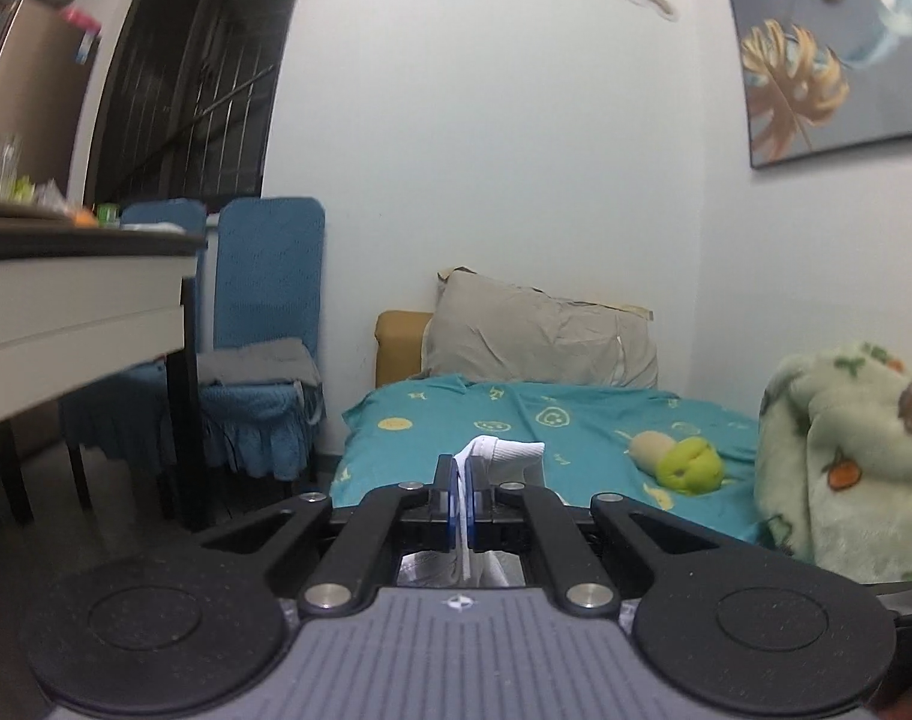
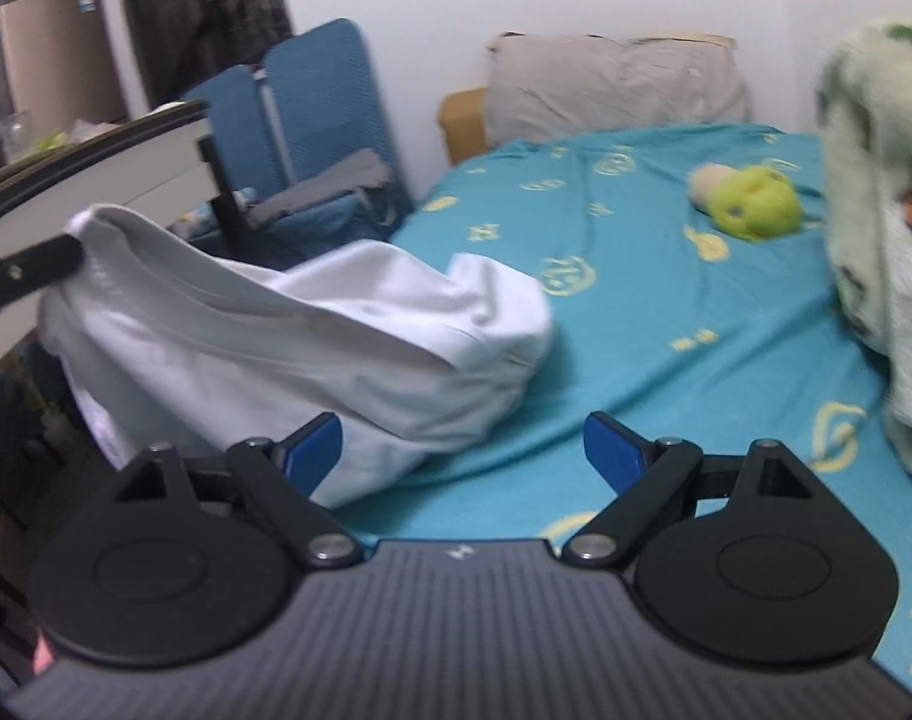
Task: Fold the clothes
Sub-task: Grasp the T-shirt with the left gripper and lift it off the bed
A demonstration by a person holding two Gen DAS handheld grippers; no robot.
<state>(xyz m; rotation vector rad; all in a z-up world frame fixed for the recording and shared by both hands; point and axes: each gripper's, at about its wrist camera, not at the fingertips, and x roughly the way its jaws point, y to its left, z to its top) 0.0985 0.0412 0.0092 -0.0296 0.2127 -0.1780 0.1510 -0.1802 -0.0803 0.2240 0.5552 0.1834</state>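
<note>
My left gripper (image 1: 462,480) points nearly level across the bed, toward the grey pillow (image 1: 534,336) at the wall; in the right wrist view it shows only as a dark fingertip (image 2: 42,264) coming in from the left edge, raised above the mattress. My right gripper (image 2: 462,450) tilts down over the near part of the teal sheet (image 2: 666,288). The white garment (image 2: 288,336) hangs from that left fingertip by one corner and slopes down to the right, its long axis running from the lifted corner at the upper left to the bunched end resting on the sheet, with the lower hem draped off the near edge of the bed. In the left wrist view a fold of the same white garment (image 1: 504,456) sticks out beyond the fingers. The left jaws are pressed together, blue pads clamped on a thin layer of the cloth. The right jaws stand wide apart with nothing between them; the left pad (image 2: 312,450) sits just in front of the garment's lower part, and I cannot tell if it touches.
</note>
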